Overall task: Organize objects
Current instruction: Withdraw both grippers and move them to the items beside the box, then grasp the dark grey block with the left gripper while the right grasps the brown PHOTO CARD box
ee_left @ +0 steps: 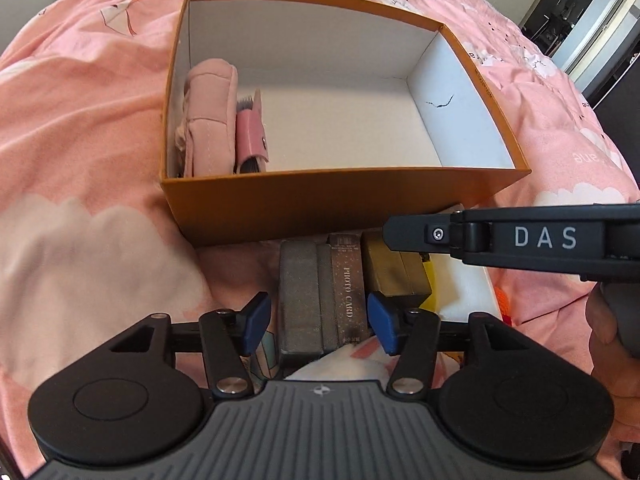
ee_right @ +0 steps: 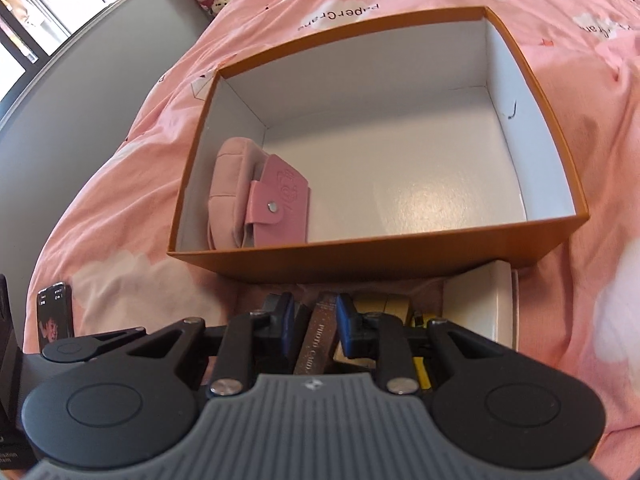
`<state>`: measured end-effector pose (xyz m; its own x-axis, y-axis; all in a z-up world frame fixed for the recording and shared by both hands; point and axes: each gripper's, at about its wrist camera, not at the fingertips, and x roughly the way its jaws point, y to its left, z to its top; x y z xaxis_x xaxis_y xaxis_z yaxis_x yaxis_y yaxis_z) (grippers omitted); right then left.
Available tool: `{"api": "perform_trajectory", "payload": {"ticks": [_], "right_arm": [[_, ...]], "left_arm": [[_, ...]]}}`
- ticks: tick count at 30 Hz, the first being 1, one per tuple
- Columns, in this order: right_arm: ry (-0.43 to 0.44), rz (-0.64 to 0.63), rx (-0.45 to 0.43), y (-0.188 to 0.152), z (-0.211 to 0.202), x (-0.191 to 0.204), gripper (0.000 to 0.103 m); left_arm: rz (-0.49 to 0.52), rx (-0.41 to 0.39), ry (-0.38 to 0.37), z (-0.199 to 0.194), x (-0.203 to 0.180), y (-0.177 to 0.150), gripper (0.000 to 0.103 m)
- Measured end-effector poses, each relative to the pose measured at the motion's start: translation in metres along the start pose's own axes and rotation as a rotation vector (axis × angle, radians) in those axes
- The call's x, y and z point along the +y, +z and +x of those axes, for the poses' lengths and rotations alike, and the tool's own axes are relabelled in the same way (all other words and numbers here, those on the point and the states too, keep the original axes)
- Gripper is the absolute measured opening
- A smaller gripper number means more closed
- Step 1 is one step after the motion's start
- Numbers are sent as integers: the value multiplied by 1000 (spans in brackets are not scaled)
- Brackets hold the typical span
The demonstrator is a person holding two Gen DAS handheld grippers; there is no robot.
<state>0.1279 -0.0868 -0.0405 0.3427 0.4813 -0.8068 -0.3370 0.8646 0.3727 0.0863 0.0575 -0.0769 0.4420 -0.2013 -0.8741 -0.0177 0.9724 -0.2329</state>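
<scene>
A pink quilt printed with white clouds (ee_left: 80, 128) carries everything; its print reads "PaperCrane" upside down in the right wrist view. On it stands an open orange cardboard box with a white inside (ee_left: 320, 208), holding a soft pink fabric pouch (ee_right: 228, 192) against its left wall and a pink snap-button card wallet (ee_right: 280, 208) leaning on the pouch.

Just before the box's near wall stands a row of small things. The left gripper (ee_left: 318, 320) is spread wide around a grey glittery case (ee_left: 302, 300) and a brown glittery book lettered "PHOTO CARD" (ee_left: 348, 292); whether its blue pads touch them is unclear. The right gripper (ee_right: 316, 324), marked "DAS" on its side, stands narrower about the book's spine; contact is hidden. A gold box (ee_left: 394, 276) and a white box (ee_right: 480, 300) sit to the right, partly covered.
</scene>
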Motion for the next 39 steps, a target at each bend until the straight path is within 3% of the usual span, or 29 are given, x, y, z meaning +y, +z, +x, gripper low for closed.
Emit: {"api": "perform_trajectory", "payload": {"ticks": [13, 19, 22, 31, 39], "right_arm": [[-30, 25, 44, -6, 8, -7, 30], [-27, 38, 72, -8, 12, -10, 30], [-11, 39, 102, -9, 18, -9, 30], [-7, 36, 166, -11, 37, 6, 30], [-48, 37, 207, -10, 47, 21, 31]], "left_arm": [[-47, 70, -11, 22, 4, 2, 63], [-99, 71, -3, 24, 13, 0, 42], [-112, 64, -3, 20, 17, -1, 41], [-89, 24, 89, 1, 20, -5, 38], [-115, 21, 82, -1, 28, -9, 38]]}}
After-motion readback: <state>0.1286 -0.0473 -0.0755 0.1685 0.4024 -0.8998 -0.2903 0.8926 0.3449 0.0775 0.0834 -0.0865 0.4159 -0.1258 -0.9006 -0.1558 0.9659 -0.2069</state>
